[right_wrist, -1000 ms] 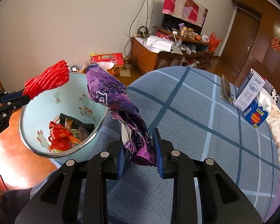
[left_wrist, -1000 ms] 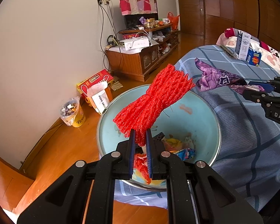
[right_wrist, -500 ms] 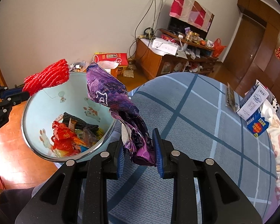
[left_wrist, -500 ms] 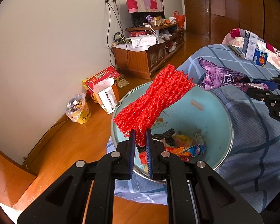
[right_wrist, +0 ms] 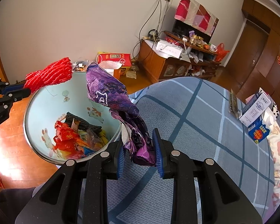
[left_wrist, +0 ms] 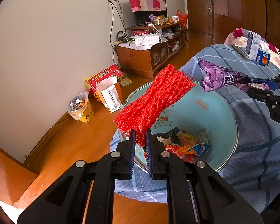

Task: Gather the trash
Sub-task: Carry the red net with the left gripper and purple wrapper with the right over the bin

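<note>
My left gripper (left_wrist: pixel 139 140) is shut on a red foam net (left_wrist: pixel 153 99) and holds it over the near rim of a light blue basin (left_wrist: pixel 224 104). The basin holds several wrappers (left_wrist: pixel 184 145). My right gripper (right_wrist: pixel 138 149) is shut on a crumpled purple wrapper (right_wrist: pixel 112 97), held above the bed beside the basin's (right_wrist: pixel 46 100) right rim. The red net (right_wrist: pixel 50 74) and left gripper show at the left of the right wrist view. The purple wrapper (left_wrist: pixel 222 78) shows at the right of the left wrist view.
The basin sits at the edge of a bed with a blue checked sheet (right_wrist: pixel 205 130). Milk cartons (right_wrist: pixel 257 117) lie on the bed's far side. On the wooden floor stand a red box (left_wrist: pixel 104 78), a white bag (left_wrist: pixel 110 97) and a small yellow bin (left_wrist: pixel 82 108). A cluttered TV cabinet (left_wrist: pixel 151 54) stands by the wall.
Both grippers have shifted a little, so the basin appears further right in the left wrist view and its contents show more. Both grips are unchanged.
</note>
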A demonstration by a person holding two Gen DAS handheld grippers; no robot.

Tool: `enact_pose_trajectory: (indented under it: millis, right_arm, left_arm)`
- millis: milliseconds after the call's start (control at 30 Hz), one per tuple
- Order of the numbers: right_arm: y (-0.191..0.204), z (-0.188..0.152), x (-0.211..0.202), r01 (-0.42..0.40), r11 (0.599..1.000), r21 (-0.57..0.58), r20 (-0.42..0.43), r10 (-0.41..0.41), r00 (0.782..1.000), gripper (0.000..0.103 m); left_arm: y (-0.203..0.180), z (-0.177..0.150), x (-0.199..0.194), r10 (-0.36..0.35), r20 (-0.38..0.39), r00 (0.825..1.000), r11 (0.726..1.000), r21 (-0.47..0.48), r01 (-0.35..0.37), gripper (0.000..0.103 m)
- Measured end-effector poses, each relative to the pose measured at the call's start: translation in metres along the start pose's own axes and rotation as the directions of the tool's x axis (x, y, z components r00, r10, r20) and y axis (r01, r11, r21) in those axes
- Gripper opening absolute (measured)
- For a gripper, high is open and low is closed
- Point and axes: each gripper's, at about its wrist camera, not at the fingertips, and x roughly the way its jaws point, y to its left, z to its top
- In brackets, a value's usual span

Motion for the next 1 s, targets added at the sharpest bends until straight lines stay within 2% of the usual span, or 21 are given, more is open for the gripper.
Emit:
enact_pose_trajectory:
  millis: [767, 800, 867, 900, 933, 1000]
  right_arm:
    - [0.017, 0.011, 0.002, -0.014, 0.999, -0.033, 0.002, 0.014, 1.000, 0.028]
    - [0.017, 0.011, 0.002, -0.015, 0.999, -0.034, 0.003, 0.015, 1.000, 0.029]
    - [0.017, 0.014, 0.001, -0.031, 0.999, -0.032, 0.016, 0.032, 0.999, 0.038]
    - [0.016, 0.014, -0.001, -0.032, 0.999, -0.024, 0.027, 0.033, 0.999, 0.055]
    - [0.015, 0.014, -0.002, -0.029, 0.999, -0.023, 0.033, 0.030, 0.999, 0.057]
    - [0.015, 0.014, -0.004, -0.022, 0.999, -0.028, 0.038, 0.023, 0.999, 0.057]
  left_arm:
    - [0.006, -0.001, -0.003, 0.000, 0.002, 1.000, 1.000, -0.013, 0.000, 0.012]
    - [0.006, -0.001, -0.003, -0.001, 0.004, 1.000, 1.000, -0.017, 0.002, 0.015]
    - [0.007, -0.001, -0.004, -0.007, 0.008, 1.000, 1.000, -0.026, 0.007, 0.018]
    - [0.007, -0.001, -0.005, -0.009, 0.010, 1.000, 1.000, -0.025, 0.009, 0.027]
    - [0.006, 0.000, -0.006, -0.008, 0.013, 1.000, 1.000, -0.025, 0.009, 0.032]
    - [0.004, 0.000, -0.009, 0.002, 0.025, 1.000, 1.000, -0.026, -0.001, 0.053]
